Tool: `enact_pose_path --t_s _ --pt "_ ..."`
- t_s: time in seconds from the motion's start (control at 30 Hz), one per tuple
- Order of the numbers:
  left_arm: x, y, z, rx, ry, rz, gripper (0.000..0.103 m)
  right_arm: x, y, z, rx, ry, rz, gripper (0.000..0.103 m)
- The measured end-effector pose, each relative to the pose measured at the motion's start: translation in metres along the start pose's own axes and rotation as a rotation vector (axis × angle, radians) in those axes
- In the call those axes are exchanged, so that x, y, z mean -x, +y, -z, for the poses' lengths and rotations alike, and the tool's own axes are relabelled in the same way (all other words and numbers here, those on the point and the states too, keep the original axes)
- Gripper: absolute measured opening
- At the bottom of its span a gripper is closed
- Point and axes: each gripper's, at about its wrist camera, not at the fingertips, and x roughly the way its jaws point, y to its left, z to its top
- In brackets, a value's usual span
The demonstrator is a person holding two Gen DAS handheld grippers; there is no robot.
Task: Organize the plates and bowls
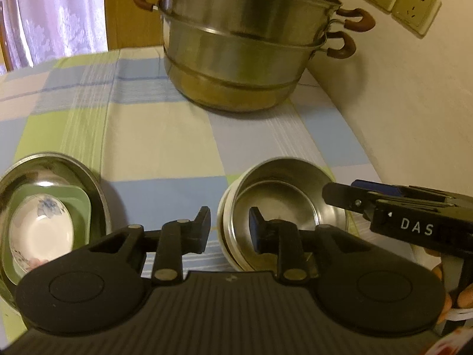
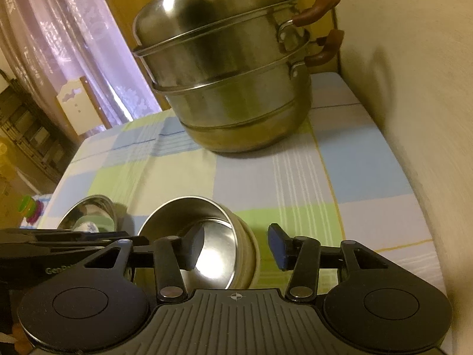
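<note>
A stack of steel bowls point(image 1: 283, 207) nested in a cream bowl sits on the checked tablecloth. My left gripper point(image 1: 229, 230) is open, its jaws straddling the stack's left rim. My right gripper point(image 2: 236, 247) is open, straddling the same stack's point(image 2: 212, 236) right rim; it also shows in the left wrist view point(image 1: 340, 195) at the stack's right. To the left, a large steel bowl point(image 1: 94, 183) holds a green dish point(image 1: 79, 204) and a white floral bowl point(image 1: 41, 233). That group also shows in the right wrist view point(image 2: 88, 210).
A tall steel steamer pot point(image 1: 245, 50) with brown handles stands at the back of the table against the wall corner; it also shows in the right wrist view point(image 2: 230, 82). The wall point(image 1: 414, 103) runs along the table's right edge. Curtains hang at the left.
</note>
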Motion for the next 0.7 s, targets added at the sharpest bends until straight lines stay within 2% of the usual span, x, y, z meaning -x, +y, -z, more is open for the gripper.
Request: enact_pose_path --t_s 0.37,0.43,0.53,0.7 --pt "-0.026 0.0 0.0 0.049 0.068 0.004 0.026 -0.038 -0.009 0.0 -0.047 0.104 -0.003 0.048" --pt "-0.028 0.0 0.001 0.054 0.075 0.004 0.026 -0.042 -0.013 0.0 -0.073 0.12 -0.018 0.039" --pt "-0.032 0.002 0.003 0.071 0.087 0.012 0.025 -0.045 -0.016 -0.001 -0.082 0.131 0.01 0.026" --pt "-0.033 0.002 0.005 0.074 0.086 0.004 0.022 -0.044 -0.018 -0.002 -0.09 0.144 0.016 0.024"
